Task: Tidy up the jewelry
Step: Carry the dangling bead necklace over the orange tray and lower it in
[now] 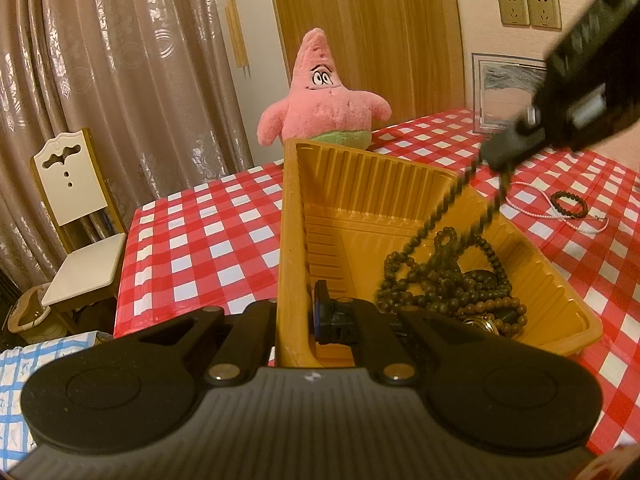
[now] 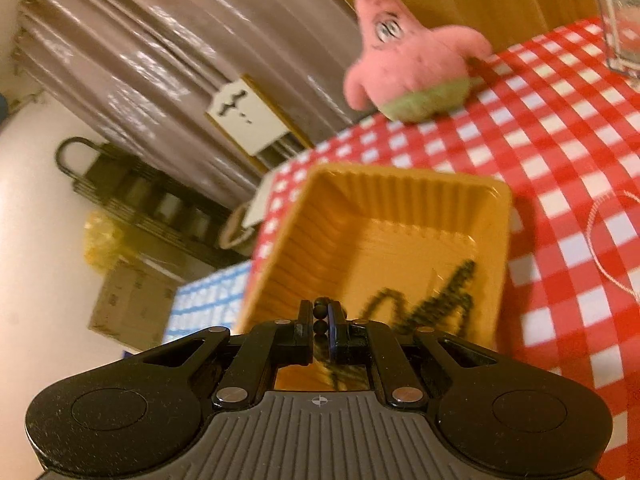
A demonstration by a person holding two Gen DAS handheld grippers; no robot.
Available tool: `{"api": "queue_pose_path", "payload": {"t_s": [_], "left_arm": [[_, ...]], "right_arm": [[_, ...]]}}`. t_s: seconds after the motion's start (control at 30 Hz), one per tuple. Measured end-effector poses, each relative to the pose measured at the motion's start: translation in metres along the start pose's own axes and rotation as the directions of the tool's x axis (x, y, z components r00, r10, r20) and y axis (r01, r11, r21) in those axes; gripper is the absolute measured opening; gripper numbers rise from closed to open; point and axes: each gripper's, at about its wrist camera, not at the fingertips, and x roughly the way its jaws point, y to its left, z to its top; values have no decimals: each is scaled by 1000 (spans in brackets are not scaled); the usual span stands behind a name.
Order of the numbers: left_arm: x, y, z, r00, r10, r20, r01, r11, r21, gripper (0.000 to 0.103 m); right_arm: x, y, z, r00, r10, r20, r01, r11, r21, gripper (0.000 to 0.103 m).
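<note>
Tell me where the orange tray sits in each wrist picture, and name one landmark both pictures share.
Left wrist view: the orange tray fills the centre and lower right, its left wall pinched in the left tongs.
Right wrist view: the tray sits at centre, just beyond the right tongs, which pinch a dark bead string.
Shared landmark: the pink plush toy behind the tray.

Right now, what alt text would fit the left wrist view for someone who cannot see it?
The left tool grips the wall of a yellow tray on a checked table. The right tool lowers a bead string onto beads in the tray; a pink plush sits behind.
</note>
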Motion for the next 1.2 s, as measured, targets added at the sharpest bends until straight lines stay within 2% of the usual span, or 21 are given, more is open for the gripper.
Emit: {"api": "queue_pose_path", "payload": {"t_s": [0.3,0.53,0.73,0.77,0.83,0.87,0.9,1.07,1.2], "left_arm": [[2,0,1,1000,-1,-1,1,1000,-3,3],[3,0,0,1000,-1,-3,1,1000,-5,3],[3,0,0,1000,-1,-3,1,1000,-6,3],[3,1,0,1000,0,-2,0,1000,-6,3],[3,1,0,1000,0,-2,0,1000,-6,3],[3,0,0,1000,0,-2,0,1000,-5,3],[3,0,0,1000,0,-2,0,1000,-4,3],[3,1,0,1000,0,-2,0,1000,-5,3],[3,1,-1,1000,1,-1,-1,1000,-6,3]], "right_arm": [[37,-18,-37,990,-121,-68,116,991,-63,7],[42,-9,-50,975,-217,-58,204,964,-173,7],[40,-5,-50,972,-230,-51,216,956,-198,8],[40,-3,-50,972,-232,-48,217,955,-204,11],[37,0,-50,972,-231,-42,218,953,-210,24],[37,0,-49,972,-231,-37,218,954,-207,37],[35,1,-49,973,-227,-29,217,955,-201,45],[21,9,-48,980,-200,14,198,958,-206,50],[1,19,-55,978,-189,87,206,941,-267,62]]}}
